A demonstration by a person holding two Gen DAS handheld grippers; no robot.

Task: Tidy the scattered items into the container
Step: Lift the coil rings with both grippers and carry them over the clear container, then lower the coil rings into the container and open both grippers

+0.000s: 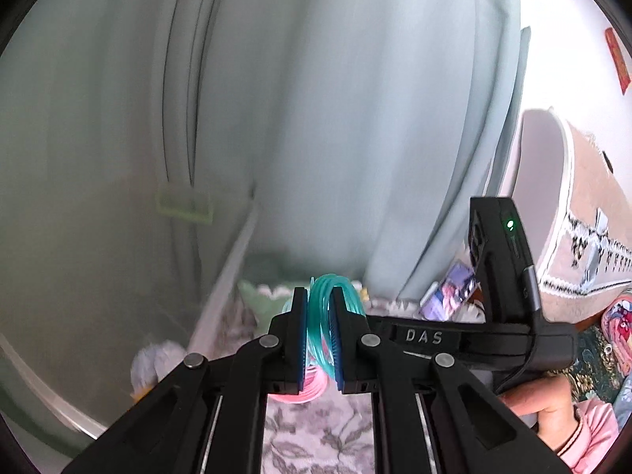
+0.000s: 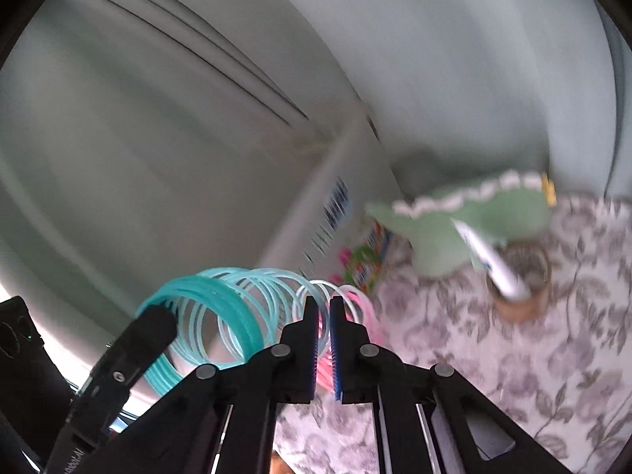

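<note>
a: both grippers clamp one spring toy (image 2: 237,308) above the floral cloth (image 2: 513,355)?
b: yes. we grip teal coils with the left gripper (image 1: 319,335), pink coils with the right gripper (image 2: 324,339).

The raised letters "DAS" stand on the black body of the right gripper (image 1: 424,335) (seen from the left wrist view); print on the left gripper (image 2: 75,460) and the blue-striped label (image 2: 335,201) is too blurred to read.
</note>
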